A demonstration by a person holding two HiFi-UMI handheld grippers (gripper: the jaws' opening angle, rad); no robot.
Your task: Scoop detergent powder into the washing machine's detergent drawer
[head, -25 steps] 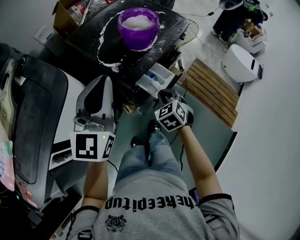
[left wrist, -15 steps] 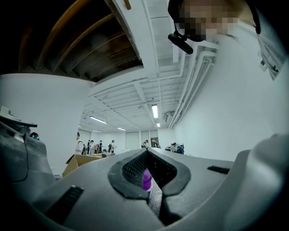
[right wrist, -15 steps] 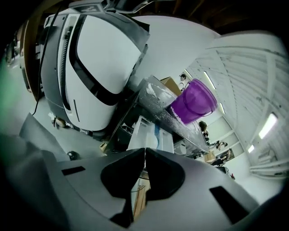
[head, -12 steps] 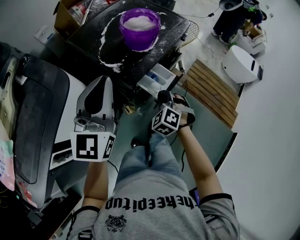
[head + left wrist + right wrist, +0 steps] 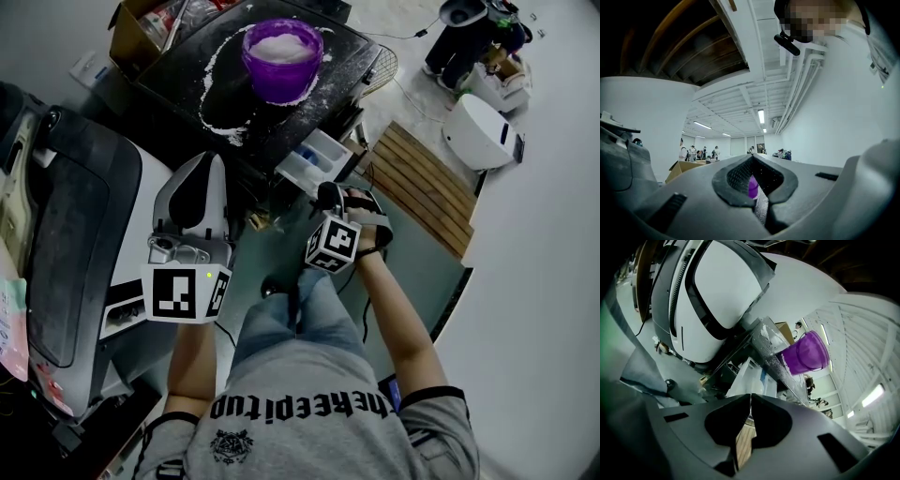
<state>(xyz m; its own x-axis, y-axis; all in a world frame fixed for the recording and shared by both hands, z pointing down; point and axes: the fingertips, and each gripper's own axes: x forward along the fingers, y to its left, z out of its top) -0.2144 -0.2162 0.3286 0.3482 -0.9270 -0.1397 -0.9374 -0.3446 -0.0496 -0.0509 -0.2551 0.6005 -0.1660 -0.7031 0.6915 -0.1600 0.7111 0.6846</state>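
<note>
Now drawer (image 5: 314,157) sticks out lengthwise twd closed right gripper (image 5: 329,194).

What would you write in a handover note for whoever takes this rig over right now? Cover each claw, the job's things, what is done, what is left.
Left claw: shut, nothing seen held.
Right claw: shut, empty, close to the detergent drawer.
Things: purple tub holding powder stands on the black top, spilled powder around it; the drawer juts out below that top. No scoop in view.
Done: drawer pulled out.
Left: find a scoop, move powder from tub to drawer. Whether the drawer already holds any cannot be told.
</note>
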